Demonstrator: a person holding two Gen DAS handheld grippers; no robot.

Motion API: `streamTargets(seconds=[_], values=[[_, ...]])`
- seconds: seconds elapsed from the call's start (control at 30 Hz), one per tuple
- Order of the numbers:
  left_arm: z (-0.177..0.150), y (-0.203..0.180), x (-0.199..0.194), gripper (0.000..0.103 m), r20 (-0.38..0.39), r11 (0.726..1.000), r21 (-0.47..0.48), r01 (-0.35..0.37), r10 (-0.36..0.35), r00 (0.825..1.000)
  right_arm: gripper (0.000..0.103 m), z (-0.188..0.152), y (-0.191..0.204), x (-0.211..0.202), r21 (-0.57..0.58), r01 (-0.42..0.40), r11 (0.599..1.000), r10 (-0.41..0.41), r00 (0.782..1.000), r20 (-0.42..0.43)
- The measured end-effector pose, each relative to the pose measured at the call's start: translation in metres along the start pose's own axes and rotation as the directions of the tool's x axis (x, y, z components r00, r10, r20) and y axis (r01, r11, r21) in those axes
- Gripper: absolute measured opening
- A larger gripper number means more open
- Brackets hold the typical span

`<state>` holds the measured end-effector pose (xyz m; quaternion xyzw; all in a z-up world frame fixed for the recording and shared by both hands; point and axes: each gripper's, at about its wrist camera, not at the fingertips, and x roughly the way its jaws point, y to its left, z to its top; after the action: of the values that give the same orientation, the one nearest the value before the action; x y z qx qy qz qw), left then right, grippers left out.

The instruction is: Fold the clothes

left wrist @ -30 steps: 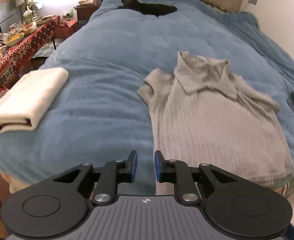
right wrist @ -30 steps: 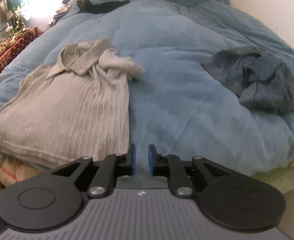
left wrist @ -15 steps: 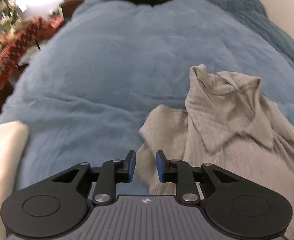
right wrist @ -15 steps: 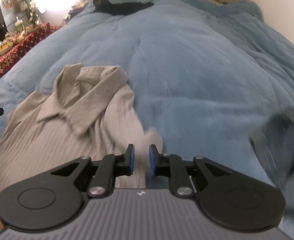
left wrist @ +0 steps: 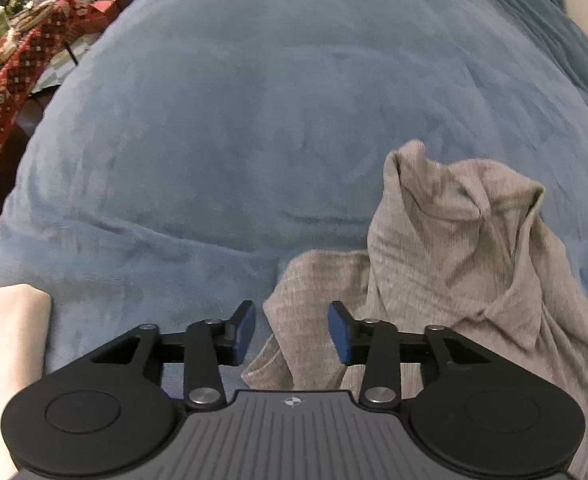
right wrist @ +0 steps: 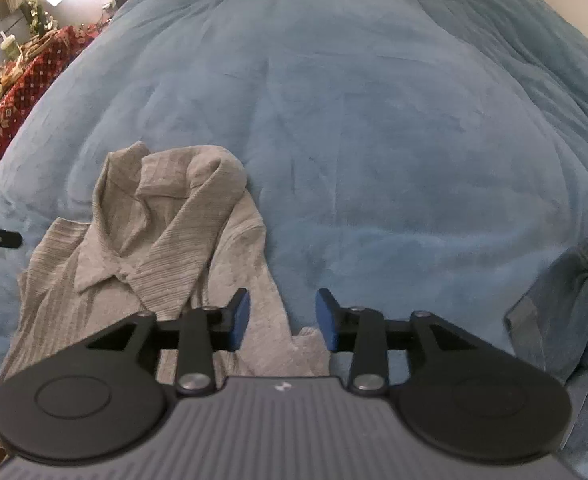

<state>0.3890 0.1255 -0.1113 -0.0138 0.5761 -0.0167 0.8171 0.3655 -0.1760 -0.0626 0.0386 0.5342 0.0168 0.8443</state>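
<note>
- Blue bed cover is carrying the grey collared shirt, lying rumpled.
- Left gripper and right gripper are hovering over its sleeves, jaws just opening, gripping nothing.
- Shirt is looking soft, light; sleeve edges are offering the likeliest hold.

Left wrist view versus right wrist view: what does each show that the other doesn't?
Only the left wrist view: a folded cream cloth at the lower left. Only the right wrist view: a crumpled blue garment at the right edge. Both: the grey collared shirt on the blue blanket, the red patterned tablecloth, and open jaws over a shirt sleeve.
</note>
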Motion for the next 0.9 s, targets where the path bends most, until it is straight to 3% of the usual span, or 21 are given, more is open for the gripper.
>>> streamTargets(seconds=[0.07, 0.2, 0.3, 0.43, 0.57, 0.67, 0.73, 0.9], values=[[-0.001, 0.0, -0.001, 0.041, 0.003, 1.0, -0.026, 0.004, -0.004, 1.0, 0.055, 0.002, 0.0, 0.003, -0.004, -0.005, 1.0, 0.005, 1.0, 0.001], [-0.002, -0.005, 0.001, 0.036, -0.013, 0.999, -0.039, -0.018, 0.017, 1.0, 0.086, 0.003, 0.002, 0.01, -0.022, 0.003, 1.0, -0.002, 1.0, 0.013], [0.001, -0.006, 0.007, 0.036, -0.037, 0.999, -0.037, -0.014, 0.012, 0.999, 0.096, 0.005, 0.004, 0.021, -0.03, -0.01, 1.0, 0.01, 1.0, -0.011], [0.004, -0.006, 0.011, 0.06, 0.01, 1.0, -0.017, -0.011, 0.011, 1.0, 0.1, 0.008, 0.004, 0.034, -0.009, -0.043, 0.999, 0.042, 0.997, -0.057], [0.008, -0.003, 0.021, 0.06, 0.031, 1.0, 0.013, 0.022, -0.022, 0.999, 0.102, 0.01, 0.006, 0.041, -0.019, -0.02, 1.0, 0.019, 0.999, -0.043], [0.013, 0.003, 0.036, 0.06, -0.002, 0.996, 0.026, 0.088, -0.088, 0.996, 0.102, 0.011, 0.003, 0.05, -0.017, -0.082, 0.996, 0.081, 0.995, -0.066], [0.015, 0.005, 0.045, 0.06, -0.024, 0.995, 0.012, 0.095, -0.095, 0.995, 0.102, 0.01, -0.001, 0.057, 0.017, -0.104, 0.994, 0.106, 0.99, -0.092], [0.017, -0.005, 0.061, 0.06, -0.026, 0.986, 0.153, 0.067, -0.064, 0.998, 0.102, 0.008, -0.009, 0.068, 0.09, -0.091, 0.992, 0.102, 0.986, -0.13]])
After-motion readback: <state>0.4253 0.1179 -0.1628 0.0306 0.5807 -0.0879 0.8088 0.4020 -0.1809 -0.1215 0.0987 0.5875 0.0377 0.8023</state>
